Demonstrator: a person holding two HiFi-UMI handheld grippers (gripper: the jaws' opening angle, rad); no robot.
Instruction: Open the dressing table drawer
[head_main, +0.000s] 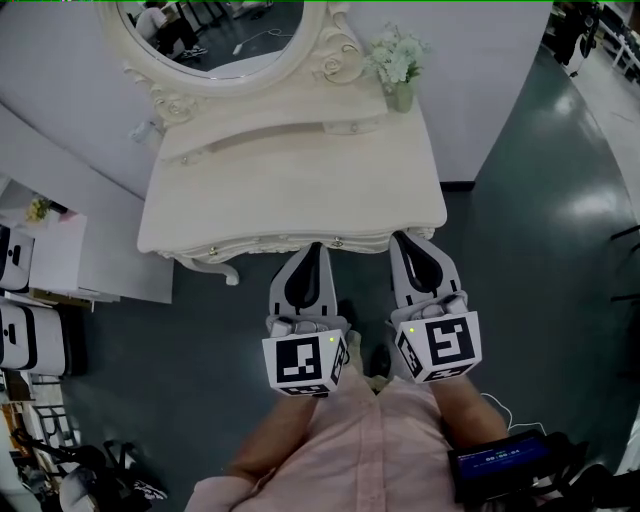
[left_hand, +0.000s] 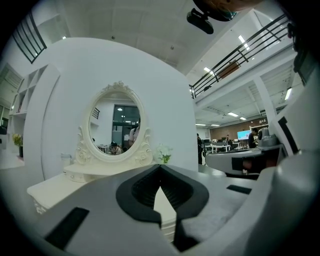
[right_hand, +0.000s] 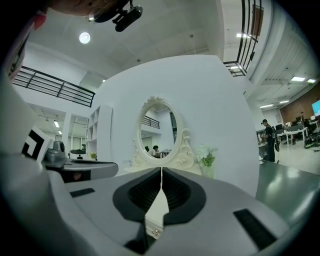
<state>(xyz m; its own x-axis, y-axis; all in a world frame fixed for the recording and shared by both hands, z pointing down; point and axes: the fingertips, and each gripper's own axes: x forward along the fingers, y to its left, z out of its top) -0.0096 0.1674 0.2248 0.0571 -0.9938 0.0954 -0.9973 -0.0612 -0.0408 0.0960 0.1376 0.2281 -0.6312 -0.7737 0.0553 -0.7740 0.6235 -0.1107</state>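
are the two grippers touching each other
Apart. The head view shows dark floor between the left gripper and the right gripper along their whole length.

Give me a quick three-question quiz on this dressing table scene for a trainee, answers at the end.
1. True or false: the right gripper has its jaws wide open.
2. Multiple choice: where on the table does the vase stand, as the person sees it? A) back right B) front left C) front middle
3. Short answer: which holds something, the left gripper or the right gripper?
Key: 1 false, its jaws are shut. 2 A. 3 neither, both are shut on nothing.
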